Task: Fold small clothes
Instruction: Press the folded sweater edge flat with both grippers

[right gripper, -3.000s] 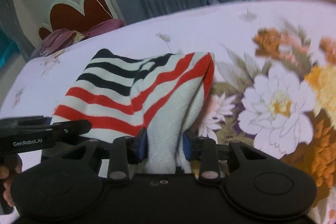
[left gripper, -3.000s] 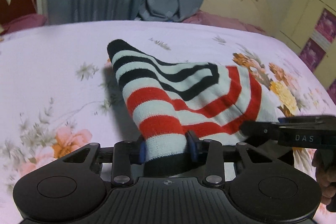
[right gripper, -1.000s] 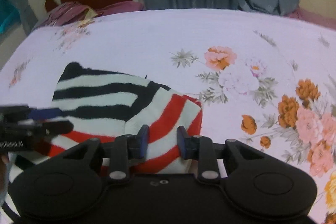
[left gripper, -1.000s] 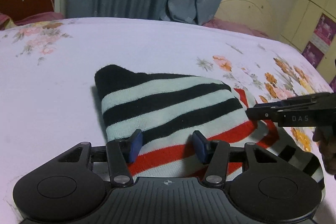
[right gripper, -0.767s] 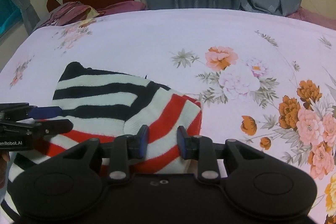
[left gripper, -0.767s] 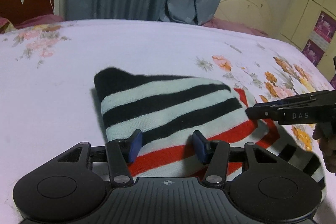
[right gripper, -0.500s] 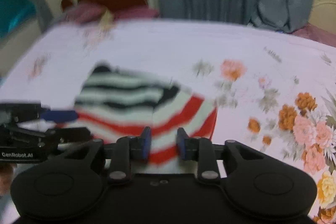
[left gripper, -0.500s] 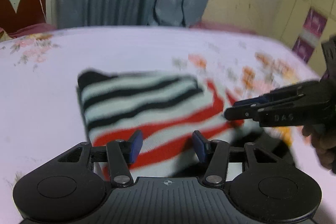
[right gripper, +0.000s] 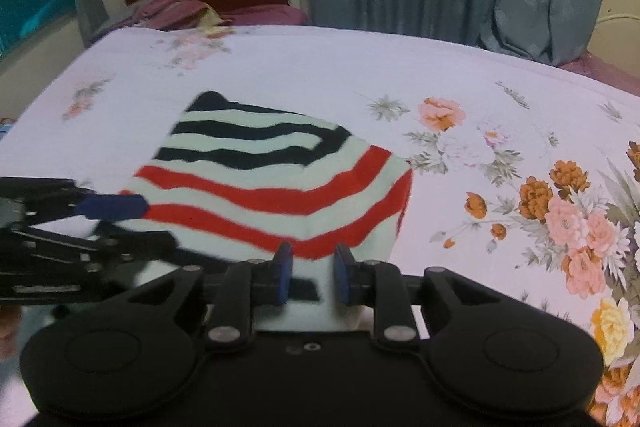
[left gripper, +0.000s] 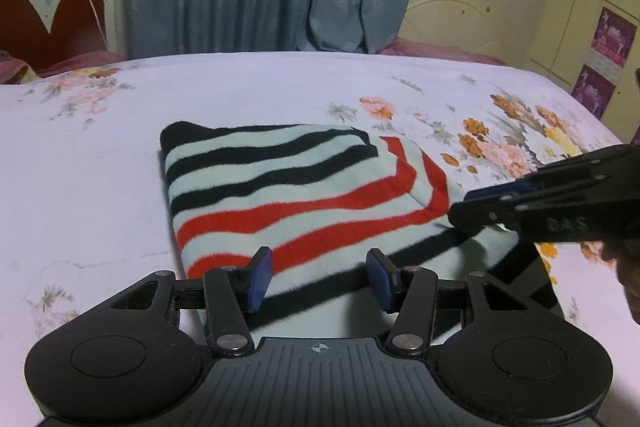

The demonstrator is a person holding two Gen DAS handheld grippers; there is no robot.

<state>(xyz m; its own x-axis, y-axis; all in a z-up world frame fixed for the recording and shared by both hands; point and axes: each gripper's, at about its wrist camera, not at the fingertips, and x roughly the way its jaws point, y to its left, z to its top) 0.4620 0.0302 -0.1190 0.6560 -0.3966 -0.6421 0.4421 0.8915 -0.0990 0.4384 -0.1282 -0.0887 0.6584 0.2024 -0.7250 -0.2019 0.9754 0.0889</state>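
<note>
Only legible text: "DAS", pale letters on the black side of the right gripper point(left gripper: 460, 209), seen in left wrist view, slightly blurred. Small round crosshair mark on the left gripper point(left gripper: 319, 275) body, no letters w/ it. Purple posters point(left gripper: 604, 61) on the wall at right: too small to read. Right wrist view: nothing readable.

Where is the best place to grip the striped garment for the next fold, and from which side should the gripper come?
Probably the thick folded left edge of the garment, coming in low from that bare side of the sheet. That edge stands raised and straight, so the pads could slide around it.
</note>
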